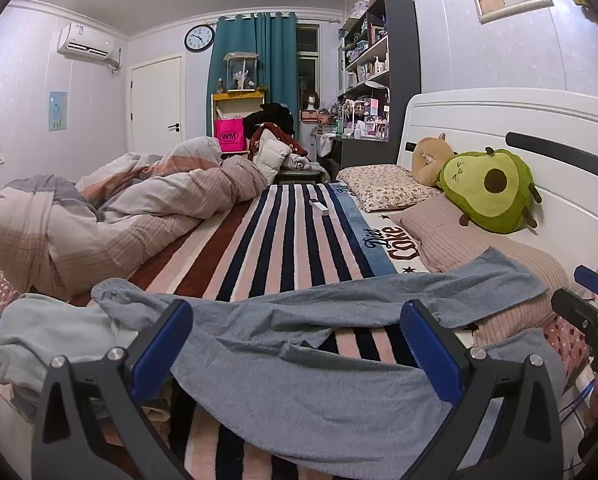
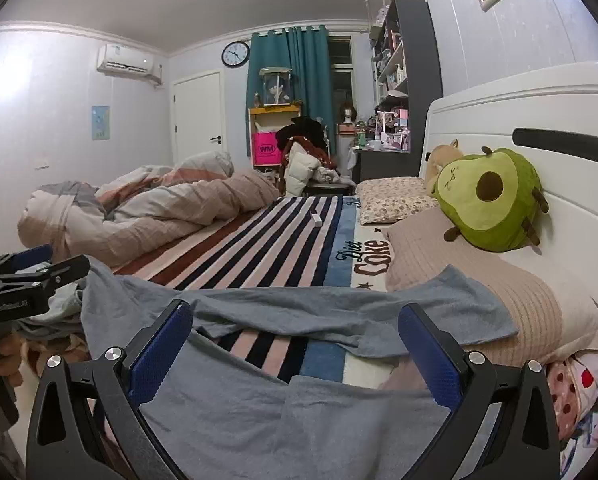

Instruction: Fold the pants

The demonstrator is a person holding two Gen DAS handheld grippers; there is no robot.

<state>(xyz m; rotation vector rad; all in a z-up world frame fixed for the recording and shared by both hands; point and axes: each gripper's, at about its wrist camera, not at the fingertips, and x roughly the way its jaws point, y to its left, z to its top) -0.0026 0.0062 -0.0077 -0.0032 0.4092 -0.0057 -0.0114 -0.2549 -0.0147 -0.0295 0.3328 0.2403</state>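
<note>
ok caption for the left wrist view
Open left gripper above grey fabric pants spread unfolded on a striped blanket.

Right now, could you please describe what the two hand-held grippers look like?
Each hand-held gripper, left and right, has a black angular frame with silver bolts and two fingers faced with textured blue pads. The left frame shows small white lettering in the right view.

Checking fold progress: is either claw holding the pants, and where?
Nothing is held. Left claw and right claw are open over the grey pants on the bed.
</note>
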